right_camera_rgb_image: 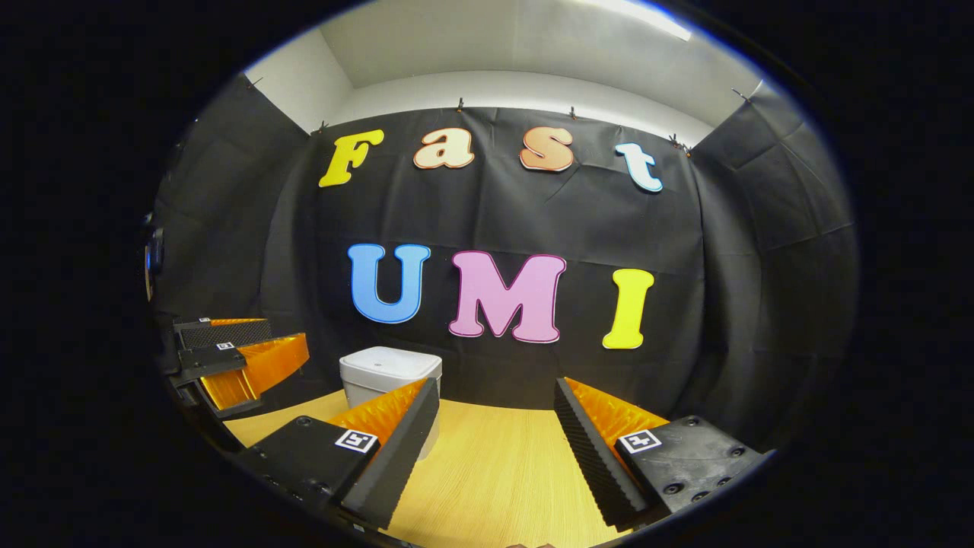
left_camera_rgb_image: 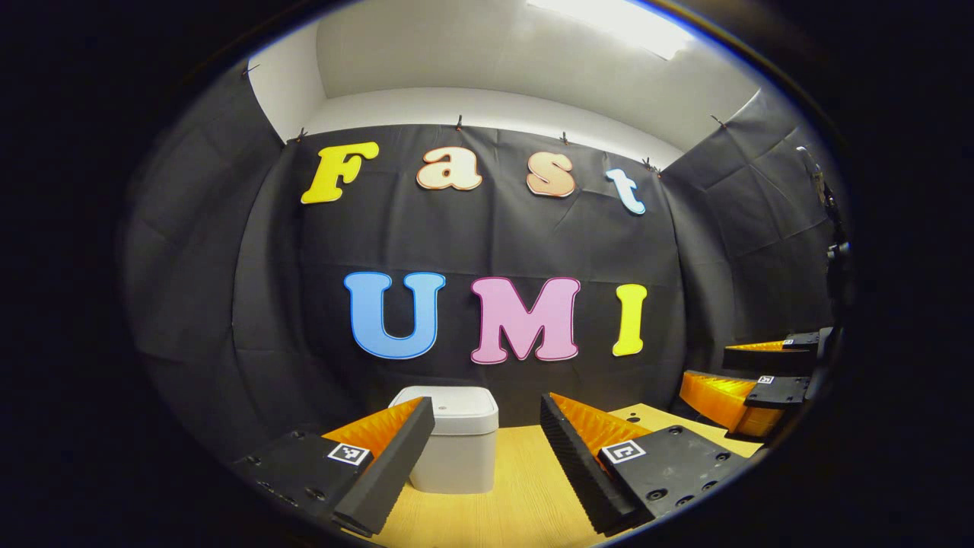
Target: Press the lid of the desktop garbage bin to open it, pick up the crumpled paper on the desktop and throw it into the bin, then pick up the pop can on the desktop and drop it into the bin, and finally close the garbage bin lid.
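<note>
The garbage bin (left_camera_rgb_image: 454,449) is showing a smooth, matt plastic shell, its lid (left_camera_rgb_image: 449,411) catching a soft sheen along the rim. The tabletop (left_camera_rgb_image: 502,495) is showing pale wood with fine straight grain and a satin finish that is reflecting a little light. The booth wall (left_camera_rgb_image: 487,243) is hanging as matt woven cloth, creased and wrinkled in places. In the left gripper view, the left claw (left_camera_rgb_image: 487,449) is presenting ridged, matt inner faces and hard, slightly grainy plastic bodies with sunken screws. The right claw (right_camera_rgb_image: 494,441), in the right gripper view, is showing the same ribbed texture and dull plastic.
</note>
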`<state>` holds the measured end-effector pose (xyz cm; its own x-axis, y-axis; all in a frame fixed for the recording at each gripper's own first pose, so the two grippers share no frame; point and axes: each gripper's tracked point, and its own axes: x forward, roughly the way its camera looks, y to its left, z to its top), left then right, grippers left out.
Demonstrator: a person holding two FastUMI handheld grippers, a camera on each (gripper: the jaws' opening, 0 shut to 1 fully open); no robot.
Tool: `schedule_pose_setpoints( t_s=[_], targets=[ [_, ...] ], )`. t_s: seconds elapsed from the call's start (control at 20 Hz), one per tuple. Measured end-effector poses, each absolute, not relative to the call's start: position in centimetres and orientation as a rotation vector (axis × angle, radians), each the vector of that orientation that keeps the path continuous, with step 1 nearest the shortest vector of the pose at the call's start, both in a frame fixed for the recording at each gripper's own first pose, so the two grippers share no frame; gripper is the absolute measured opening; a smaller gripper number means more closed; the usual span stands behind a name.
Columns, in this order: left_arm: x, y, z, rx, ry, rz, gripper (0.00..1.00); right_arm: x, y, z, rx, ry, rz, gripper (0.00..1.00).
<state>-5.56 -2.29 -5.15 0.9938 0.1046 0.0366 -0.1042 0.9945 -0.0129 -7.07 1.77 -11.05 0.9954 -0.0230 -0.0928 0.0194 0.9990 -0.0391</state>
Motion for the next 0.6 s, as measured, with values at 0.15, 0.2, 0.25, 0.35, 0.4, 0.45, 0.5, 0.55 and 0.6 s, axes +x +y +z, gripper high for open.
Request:
schedule_pose_setpoints(
  t_s=[0.15,0.2,0.25,0.35,0.4,0.45,0.5,0.55,0.6],
  targets=[
    [-5.44,-1.77,-5.63,-0.014,-0.023,0.118,0.95,-7.00,2.10,-11.24,-0.035,0.093,-0.018,0.98],
    [-5.48,-1.52,-5.74,-0.015,-0.020,0.123,0.95,-6.96,2.20,-11.29,-0.034,0.093,-0.016,0.99],
    [-5.51,-1.39,-5.84,-0.016,-0.018,0.127,0.95,-6.87,2.26,-11.32,-0.033,0.093,-0.016,0.98],
    [-5.42,-1.39,-5.85,-0.013,-0.016,0.124,0.95,-6.67,2.26,-11.38,-0.039,0.094,-0.018,0.98],
    [-5.42,-1.51,-5.97,-0.007,-0.014,0.122,0.95,-6.55,2.19,-11.57,-0.045,0.096,-0.020,0.98],
    [-5.40,-1.46,-6.08,0.000,-0.012,0.120,0.95,-6.46,2.19,-11.58,-0.049,0.095,-0.023,0.98],
    [-5.28,-1.43,-6.19,0.003,-0.009,0.116,0.95,-6.45,2.32,-11.64,-0.049,0.094,-0.022,0.98],
    [-5.29,-1.40,-6.24,0.002,-0.009,0.114,0.95,-6.38,2.40,-11.65,-0.046,0.092,-0.021,0.99],
    [-5.39,-1.46,-6.29,0.000,-0.008,0.113,0.95,-6.29,2.46,-11.83,-0.045,0.093,-0.020,0.99]
  ],
)
